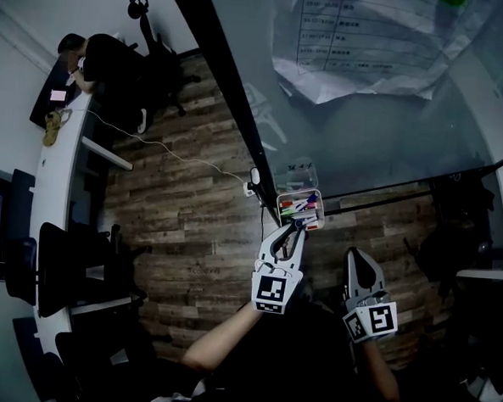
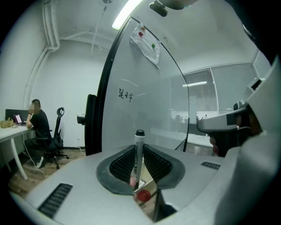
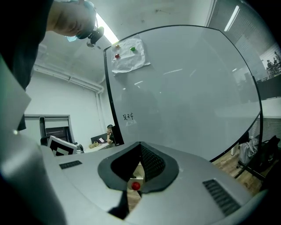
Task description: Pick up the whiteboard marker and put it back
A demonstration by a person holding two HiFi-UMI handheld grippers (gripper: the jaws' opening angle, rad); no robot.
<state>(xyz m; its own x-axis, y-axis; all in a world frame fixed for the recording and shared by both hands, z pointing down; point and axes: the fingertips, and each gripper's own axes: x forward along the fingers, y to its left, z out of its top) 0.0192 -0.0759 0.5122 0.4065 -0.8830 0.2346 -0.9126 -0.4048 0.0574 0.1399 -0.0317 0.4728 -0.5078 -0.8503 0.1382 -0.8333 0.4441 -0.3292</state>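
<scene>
One whiteboard marker (image 2: 139, 151), which we judge light, stiff and slick-barrelled, stands clamped by its barrel in our left gripper (image 2: 140, 163) beside the pen tray (image 1: 302, 209); our right gripper (image 3: 139, 154) is closed, empty.

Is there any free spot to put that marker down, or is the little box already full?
The box on the whiteboard looks crowded with coloured pens; I can't make out a free slot. Bare room is the wooden floor between the whiteboard's edge and the white desk, crossed by a thin cable.
</scene>
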